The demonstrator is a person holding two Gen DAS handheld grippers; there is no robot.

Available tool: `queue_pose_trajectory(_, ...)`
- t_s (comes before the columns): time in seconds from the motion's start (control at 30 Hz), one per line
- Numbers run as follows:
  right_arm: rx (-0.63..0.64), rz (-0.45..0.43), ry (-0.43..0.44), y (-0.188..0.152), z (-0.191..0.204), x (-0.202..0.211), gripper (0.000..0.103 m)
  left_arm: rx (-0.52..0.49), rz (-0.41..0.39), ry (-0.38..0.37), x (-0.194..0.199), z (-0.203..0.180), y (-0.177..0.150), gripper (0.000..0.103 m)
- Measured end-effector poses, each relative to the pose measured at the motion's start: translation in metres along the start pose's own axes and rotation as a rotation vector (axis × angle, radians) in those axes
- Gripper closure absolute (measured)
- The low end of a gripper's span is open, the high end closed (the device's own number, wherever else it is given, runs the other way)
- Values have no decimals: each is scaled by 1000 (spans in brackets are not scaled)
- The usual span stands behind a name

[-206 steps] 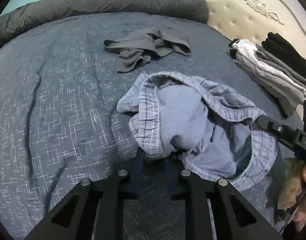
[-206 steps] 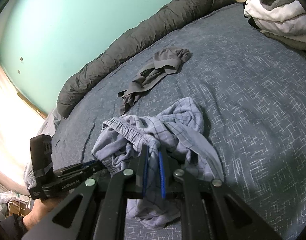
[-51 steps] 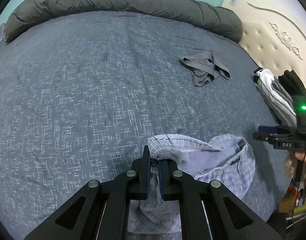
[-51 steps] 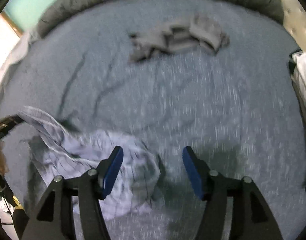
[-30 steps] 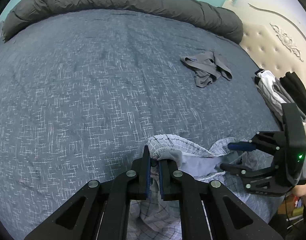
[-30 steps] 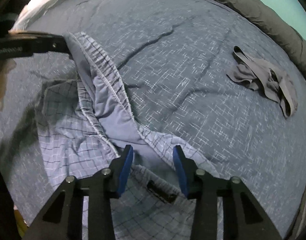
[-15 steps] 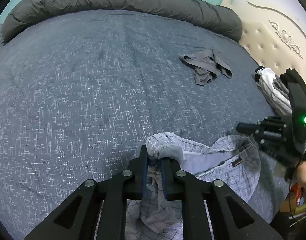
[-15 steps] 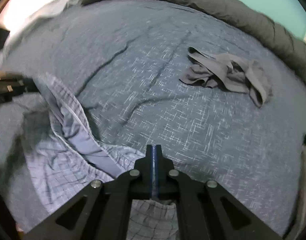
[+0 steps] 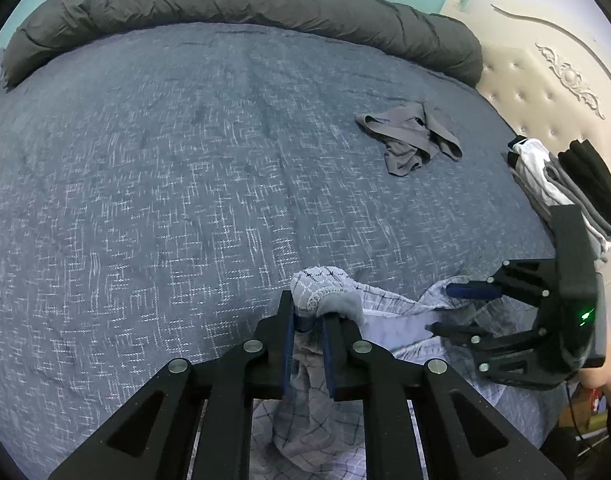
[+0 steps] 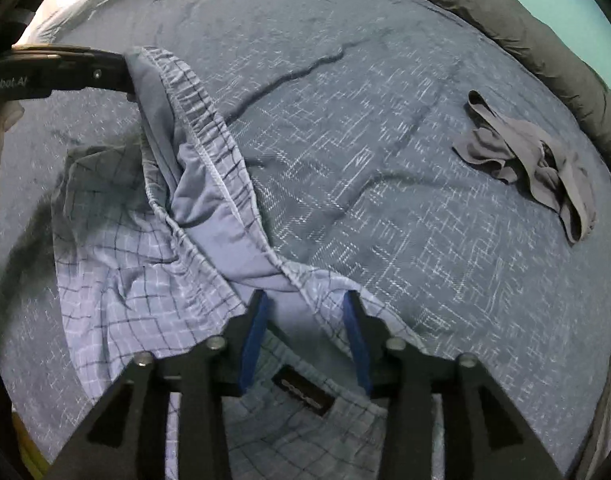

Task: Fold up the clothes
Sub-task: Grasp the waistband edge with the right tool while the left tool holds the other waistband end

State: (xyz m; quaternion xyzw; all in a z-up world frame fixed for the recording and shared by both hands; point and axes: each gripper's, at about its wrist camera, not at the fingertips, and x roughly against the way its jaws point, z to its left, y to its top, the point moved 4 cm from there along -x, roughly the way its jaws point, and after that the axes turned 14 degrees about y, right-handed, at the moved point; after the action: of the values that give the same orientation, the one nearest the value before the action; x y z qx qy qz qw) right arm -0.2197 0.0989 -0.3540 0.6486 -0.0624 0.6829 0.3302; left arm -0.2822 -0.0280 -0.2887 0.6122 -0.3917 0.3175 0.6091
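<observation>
My left gripper (image 9: 307, 320) clamped on waistband of checked shorts (image 9: 389, 312), lifted edge. My right gripper (image 10: 305, 320) opening, pads apart, waistband between them, not pressed. Shorts lie on blue bed (image 9: 185, 180). Grey underwear (image 9: 409, 140) further right, folded stack (image 9: 565, 184) near headboard (image 9: 545, 92).

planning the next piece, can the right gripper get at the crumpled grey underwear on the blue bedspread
Probably yes: the right gripper, jaws opening over the checked blue shorts, is unclamped, and bare blue bedspread lies before the crumpled grey underwear.
</observation>
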Motion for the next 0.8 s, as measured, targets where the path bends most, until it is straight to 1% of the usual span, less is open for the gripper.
queue_pose_trajectory(0.03, -4, -2, -6, 0, -2, 0, 96, -2, -1, 0, 0, 0, 0, 90)
queue_pose_trajectory(0.1, -18, -17, -16, -1, -6, 5, 100, -2, -2, 0, 0, 1, 0, 90)
queue_pose_trajectory(0.23, -59, -69, -40, 0, -21, 24, 101, -4, 0, 3, -2, 2, -1, 90)
queue_pose_trajectory(0.27, -73, -84, -49, 0, -26, 31, 101, -6, 1, 5, -2, 3, -1, 89)
queue_pose_trajectory(0.3, -88, -98, -57, 1, -32, 37, 101, -8, 1, 9, -3, 3, -2, 86)
queue_pose_trajectory(0.37, -112, -112, -71, 1, -43, 47, 101, -11, 6, 7, -4, 2, -3, 74)
queue_pose_trajectory(0.43, -124, -116, -103, -2, -53, 56, 101, -23, 16, 5, -7, -2, -5, 71)
queue_pose_trajectory(0.53, -134, -118, -132, -6, -67, 63, 101, -47, 32, 4, -13, -8, -9, 71)
queue_pose_trajectory(0.63, -133, -108, -130, -5, -74, 60, 101, -33, 48, -3, -21, -9, -11, 71)
queue_pose_trajectory(0.7, -134, -93, -129, -13, -72, 61, 101, -10, 50, -14, -23, -8, -9, 69)
queue_pose_trajectory(0.8, -158, -93, -105, -22, -71, 56, 101, 27, 48, -30, -24, -5, -5, 61)
